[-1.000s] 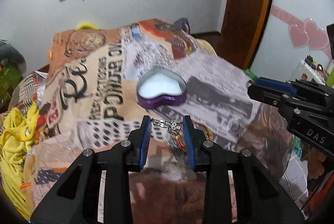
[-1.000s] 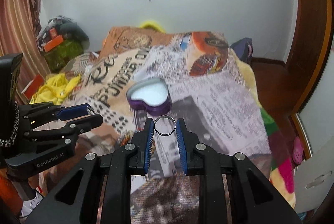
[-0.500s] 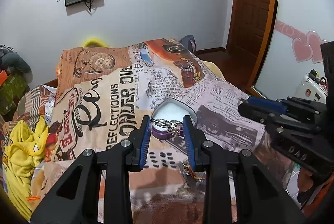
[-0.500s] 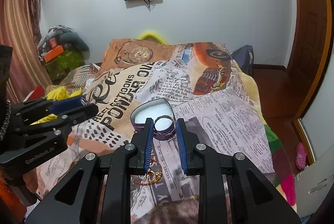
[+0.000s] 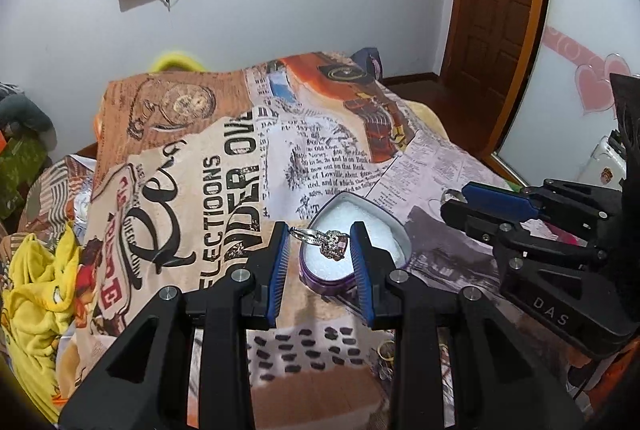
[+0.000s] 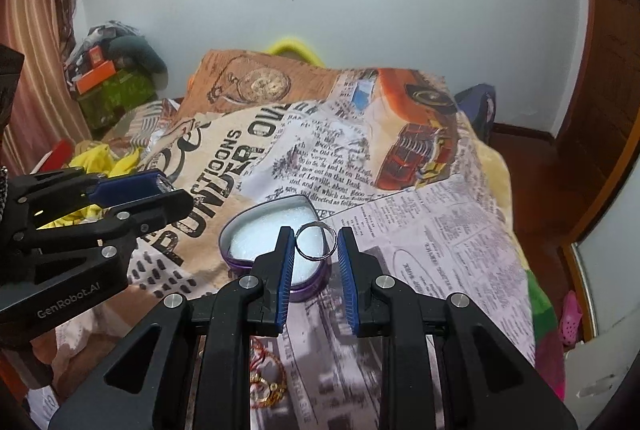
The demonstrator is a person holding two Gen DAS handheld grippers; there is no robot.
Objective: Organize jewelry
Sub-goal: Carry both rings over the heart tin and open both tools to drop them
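Note:
A purple heart-shaped box (image 5: 384, 250) with a white foam lining lies open on the printed bedspread (image 5: 224, 165). My left gripper (image 5: 320, 236) is shut on a silver ring with a pink stone (image 5: 330, 242), held just above the box's near edge. My right gripper (image 6: 316, 240) is shut on a plain silver ring (image 6: 315, 241), also above the box (image 6: 260, 234). Each gripper shows in the other's view: the right gripper (image 5: 460, 199) at the right, the left gripper (image 6: 168, 187) at the left.
Loose gold and red jewelry (image 6: 268, 378) lies on the bedspread near me, below the right gripper. More small rings (image 5: 386, 352) lie at the lower right in the left wrist view. Yellow cloth (image 5: 32, 294) is heaped at the bed's left side. A wooden door (image 5: 500, 9) stands far right.
Both grippers have pulled back from low over the bed and now sit higher, each still gripping its ring. The heart box now appears behind the fingertips instead of beyond them.

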